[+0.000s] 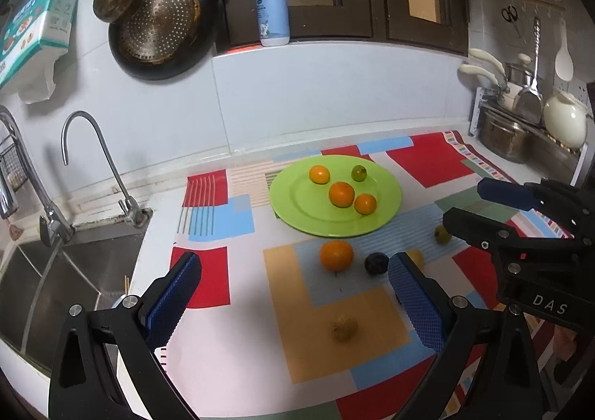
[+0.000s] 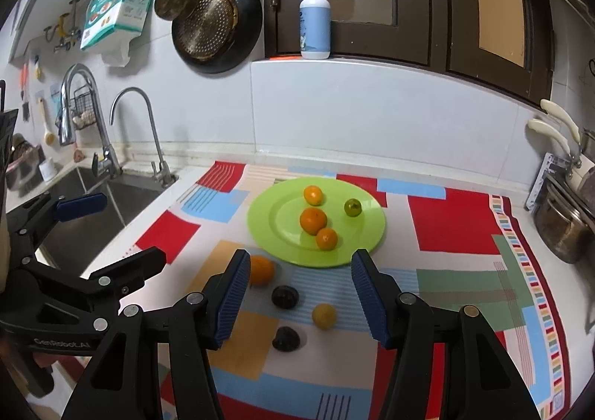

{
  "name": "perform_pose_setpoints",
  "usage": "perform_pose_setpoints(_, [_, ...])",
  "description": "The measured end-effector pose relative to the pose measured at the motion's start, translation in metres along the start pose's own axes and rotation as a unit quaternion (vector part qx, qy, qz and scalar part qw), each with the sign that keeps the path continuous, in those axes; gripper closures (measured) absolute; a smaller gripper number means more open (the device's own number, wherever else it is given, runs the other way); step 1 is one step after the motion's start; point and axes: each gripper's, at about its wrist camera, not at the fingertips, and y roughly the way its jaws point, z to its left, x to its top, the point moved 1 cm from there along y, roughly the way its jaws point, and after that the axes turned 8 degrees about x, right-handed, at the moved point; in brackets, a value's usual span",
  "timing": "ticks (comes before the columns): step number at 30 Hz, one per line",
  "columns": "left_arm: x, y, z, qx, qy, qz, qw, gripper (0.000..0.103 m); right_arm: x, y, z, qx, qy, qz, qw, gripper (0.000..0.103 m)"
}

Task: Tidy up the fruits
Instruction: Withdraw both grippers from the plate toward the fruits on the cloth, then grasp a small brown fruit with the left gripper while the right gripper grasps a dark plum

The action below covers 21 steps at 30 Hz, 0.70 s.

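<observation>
Your plate holds three oranges and one green fruit. Both grippers, left and right, stand spread and empty (above the mat). The loose orange lies ahead between your left fingers, a yellow fruit between the right.

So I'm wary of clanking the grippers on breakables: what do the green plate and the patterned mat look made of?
The green plate looks like glossy plastic or melamine: uniform bright colour, soft sheen on its raised rim; glazed ceramic can't be ruled out. The patterned mat seems a thin printed cloth or vinyl sheet, matte, lying flat with a striped printed border.
</observation>
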Motion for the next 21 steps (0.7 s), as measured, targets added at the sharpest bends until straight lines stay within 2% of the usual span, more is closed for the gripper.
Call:
perform_pose_setpoints(16, [-0.042,0.017,-0.022,-0.014,0.048,0.025,0.9985,0.001,-0.037,0.021,-0.001,0.012,-0.034,0.063,0.997,0.046])
perform_pose_setpoints(21, [-0.052,0.028,-0.027,-0.021,0.057,0.038,0.9974,0.010,-0.046,0.033,0.000,0.021,-0.044,0.083,0.995,0.046])
